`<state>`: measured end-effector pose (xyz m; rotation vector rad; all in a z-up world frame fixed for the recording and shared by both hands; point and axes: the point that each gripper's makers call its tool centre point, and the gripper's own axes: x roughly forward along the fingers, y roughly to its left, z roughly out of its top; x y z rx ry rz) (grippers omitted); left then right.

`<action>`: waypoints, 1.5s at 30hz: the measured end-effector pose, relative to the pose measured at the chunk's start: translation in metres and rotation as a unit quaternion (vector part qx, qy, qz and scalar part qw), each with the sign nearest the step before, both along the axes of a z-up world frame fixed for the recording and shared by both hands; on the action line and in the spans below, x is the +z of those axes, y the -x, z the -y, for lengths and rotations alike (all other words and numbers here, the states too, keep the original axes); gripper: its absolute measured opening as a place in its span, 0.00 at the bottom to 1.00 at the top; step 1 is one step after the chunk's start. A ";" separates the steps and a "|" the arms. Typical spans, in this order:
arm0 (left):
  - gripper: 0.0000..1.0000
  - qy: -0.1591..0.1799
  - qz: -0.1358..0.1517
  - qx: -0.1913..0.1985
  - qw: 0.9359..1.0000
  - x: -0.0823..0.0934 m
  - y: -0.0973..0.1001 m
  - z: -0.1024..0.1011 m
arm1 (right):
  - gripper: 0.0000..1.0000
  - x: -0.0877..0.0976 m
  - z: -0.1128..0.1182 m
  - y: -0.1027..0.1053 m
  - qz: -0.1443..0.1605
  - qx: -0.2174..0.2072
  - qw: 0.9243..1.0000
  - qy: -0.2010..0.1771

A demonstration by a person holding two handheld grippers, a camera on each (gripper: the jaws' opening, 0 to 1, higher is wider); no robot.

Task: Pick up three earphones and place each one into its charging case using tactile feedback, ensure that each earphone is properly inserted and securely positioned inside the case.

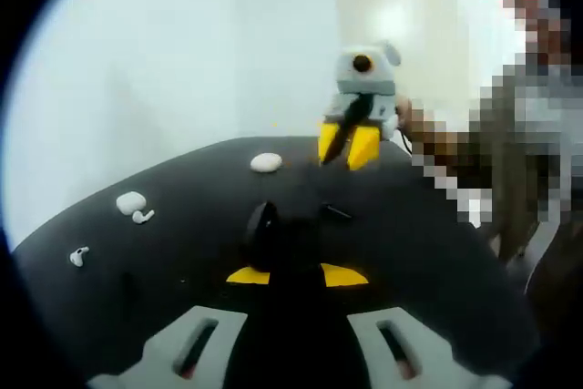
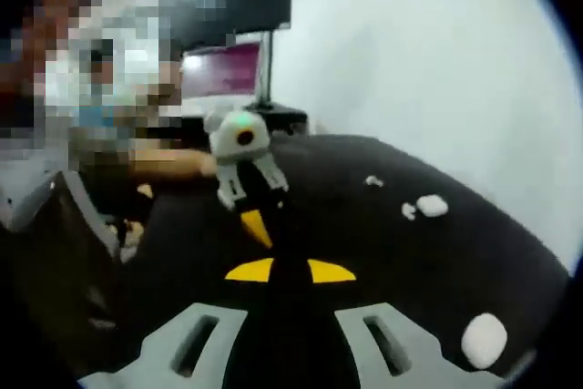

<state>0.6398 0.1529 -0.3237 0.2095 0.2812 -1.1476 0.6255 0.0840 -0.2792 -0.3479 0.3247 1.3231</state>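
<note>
A black charging case (image 1: 262, 225) with its lid up stands on the black table (image 1: 437, 252), and my left gripper (image 1: 296, 275) is shut on its dark base between the yellow tips. A black earphone (image 1: 335, 212) lies just right of the case. Further left are a white case (image 1: 130, 201) with a white earphone (image 1: 143, 217) beside it, and another white earphone (image 1: 79, 256). A closed white case (image 1: 266, 162) sits at the back. My right gripper (image 1: 347, 146) hangs above the far table edge, jaws apart. From the right gripper view, my right gripper (image 2: 290, 271) faces the left gripper (image 2: 258, 225).
A white case (image 2: 431, 205) with an earphone (image 2: 408, 211), a single earphone (image 2: 373, 181) and a nearer white case (image 2: 484, 339) lie to the right. A person's arm (image 2: 168, 163) reaches in from the left. A monitor (image 2: 223, 70) stands behind. White walls surround the table.
</note>
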 end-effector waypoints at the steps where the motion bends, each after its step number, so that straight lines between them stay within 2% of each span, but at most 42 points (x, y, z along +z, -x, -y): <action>1: 0.15 0.000 0.001 0.000 1.000 0.000 0.000 0.000 | 0.15 -0.005 0.000 0.000 -0.033 0.006 0.999 -0.008; 3: 0.15 0.000 0.001 0.001 1.000 0.000 -0.001 0.000 | 0.15 -0.012 0.002 -0.005 -0.082 0.002 0.996 -0.026; 4: 0.15 0.000 0.001 0.001 1.000 0.000 -0.001 0.000 | 0.15 -0.015 0.003 -0.011 -0.090 -0.001 0.995 -0.030; 8: 0.15 0.000 0.001 0.001 1.000 0.000 -0.002 0.000 | 0.15 -0.031 0.008 -0.021 -0.101 -0.008 0.995 -0.020; 11: 0.15 0.001 0.001 0.002 1.000 0.000 -0.003 0.000 | 0.15 -0.035 0.008 -0.018 -0.115 0.012 0.993 -0.023; 12: 0.15 0.001 0.001 0.001 1.000 0.000 -0.003 0.000 | 0.15 -0.034 0.006 -0.014 -0.117 0.031 0.992 -0.030; 14: 0.15 0.001 0.001 0.001 1.000 0.000 -0.003 0.000 | 0.15 -0.032 0.005 -0.013 -0.127 0.039 0.990 -0.044; 18: 0.15 0.001 0.001 0.001 1.000 0.000 -0.004 0.000 | 0.15 -0.024 0.005 -0.016 -0.125 0.046 0.989 -0.063; 20: 0.15 0.001 0.001 0.001 1.000 0.000 -0.004 0.000 | 0.15 -0.018 0.007 -0.019 -0.116 0.049 0.990 -0.070; 24: 0.15 0.001 0.000 0.000 1.000 0.000 -0.004 0.000 | 0.15 -0.015 0.006 -0.018 -0.110 0.050 0.990 -0.067; 28: 0.15 0.001 0.000 -0.001 1.000 0.000 -0.003 0.000 | 0.15 -0.023 0.007 -0.011 -0.089 0.061 0.994 -0.030; 33: 0.15 0.001 0.000 -0.001 1.000 0.000 -0.002 0.000 | 0.15 -0.039 0.006 -0.004 -0.084 0.068 0.994 0.008; 39: 0.15 0.001 0.001 -0.001 1.000 0.000 -0.001 0.000 | 0.14 -0.048 0.002 -0.002 -0.074 0.086 0.993 0.022; 41: 0.15 0.001 0.001 0.000 1.000 0.000 -0.001 0.000 | 0.05 -0.045 0.002 -0.007 -0.072 0.081 0.994 0.017; 43: 0.15 0.001 0.001 0.000 1.000 0.000 -0.001 0.000 | 0.04 -0.039 0.002 -0.009 -0.096 0.072 0.993 -0.007; 45: 0.15 0.001 0.002 0.000 1.000 0.000 -0.001 0.000 | 0.04 -0.031 0.002 -0.009 -0.094 0.074 0.992 -0.029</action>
